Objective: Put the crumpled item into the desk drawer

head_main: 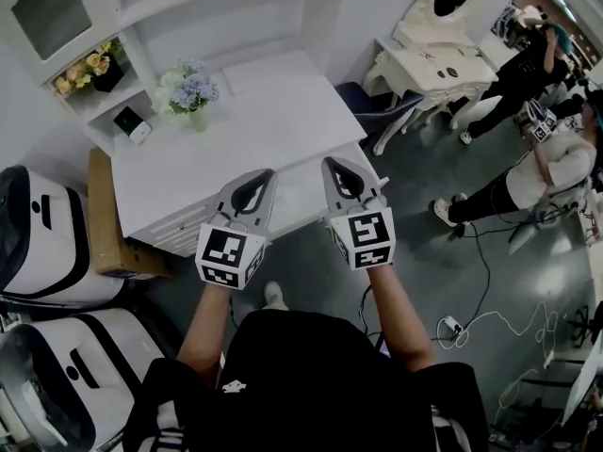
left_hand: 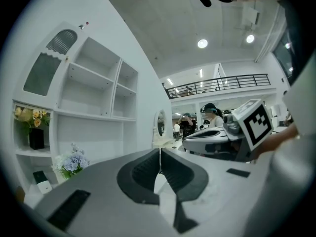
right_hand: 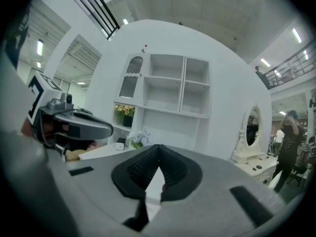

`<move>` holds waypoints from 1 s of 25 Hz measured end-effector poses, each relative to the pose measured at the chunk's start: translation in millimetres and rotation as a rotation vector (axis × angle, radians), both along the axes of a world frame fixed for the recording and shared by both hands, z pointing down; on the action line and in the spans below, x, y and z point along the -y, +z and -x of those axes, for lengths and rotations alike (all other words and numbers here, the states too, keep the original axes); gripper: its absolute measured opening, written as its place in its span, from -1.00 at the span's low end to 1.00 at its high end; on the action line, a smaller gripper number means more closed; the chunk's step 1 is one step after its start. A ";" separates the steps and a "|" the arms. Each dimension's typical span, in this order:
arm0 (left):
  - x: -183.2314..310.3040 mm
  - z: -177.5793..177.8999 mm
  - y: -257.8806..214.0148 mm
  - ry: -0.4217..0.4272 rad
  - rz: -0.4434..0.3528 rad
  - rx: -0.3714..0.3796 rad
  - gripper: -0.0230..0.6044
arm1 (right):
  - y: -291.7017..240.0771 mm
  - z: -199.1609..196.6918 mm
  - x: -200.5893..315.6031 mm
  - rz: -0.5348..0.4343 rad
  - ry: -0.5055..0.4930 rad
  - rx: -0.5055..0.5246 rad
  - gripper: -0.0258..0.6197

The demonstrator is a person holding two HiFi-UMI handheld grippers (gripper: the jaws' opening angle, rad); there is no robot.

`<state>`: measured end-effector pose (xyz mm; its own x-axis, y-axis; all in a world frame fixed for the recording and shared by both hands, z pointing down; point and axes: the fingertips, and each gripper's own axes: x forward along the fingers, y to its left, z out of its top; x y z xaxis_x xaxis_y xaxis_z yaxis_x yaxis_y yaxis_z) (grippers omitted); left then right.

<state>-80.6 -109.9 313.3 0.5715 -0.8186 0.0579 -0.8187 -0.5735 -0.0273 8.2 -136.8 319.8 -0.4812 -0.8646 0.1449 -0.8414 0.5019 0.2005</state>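
Observation:
The white desk point(head_main: 254, 135) stands in front of me, its front edge point(head_main: 188, 234) facing my hands. My left gripper point(head_main: 267, 175) hangs over that edge with its jaws pressed together and nothing between them. In the left gripper view the left gripper point(left_hand: 159, 151) points level toward the shelf wall. My right gripper point(head_main: 332, 164) is beside it, over the desk's right corner. It is shut too, and the right gripper view shows the right gripper point(right_hand: 159, 147) holding nothing. No crumpled item shows in any view.
A vase of pale blue flowers point(head_main: 193, 92) and a small white device point(head_main: 132, 124) sit on the desk's far left. A cardboard box point(head_main: 108, 219) and white machines point(head_main: 47, 238) crowd the left. A dressing table point(head_main: 438, 59), people point(head_main: 523, 69) and floor cables point(head_main: 490, 299) are to the right.

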 end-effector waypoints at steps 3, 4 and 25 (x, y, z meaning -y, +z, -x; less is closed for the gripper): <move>-10.3 -5.2 -3.8 -0.010 -0.016 0.015 -0.90 | -1.6 -4.8 -11.3 -0.010 -0.008 0.013 -0.93; -13.7 -6.2 -5.8 -0.014 -0.021 0.015 -0.90 | -2.1 -6.0 -15.2 -0.012 -0.011 0.016 -0.93; -96.1 -41.2 -12.2 -0.061 -0.037 0.026 -0.90 | -11.4 -39.4 -94.2 -0.033 -0.043 0.047 -0.93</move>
<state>-39.4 -13.7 301.0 0.5193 -0.8536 0.0410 -0.8508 -0.5210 -0.0691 47.6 -42.6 308.4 -0.5232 -0.8472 0.0928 -0.8282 0.5311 0.1788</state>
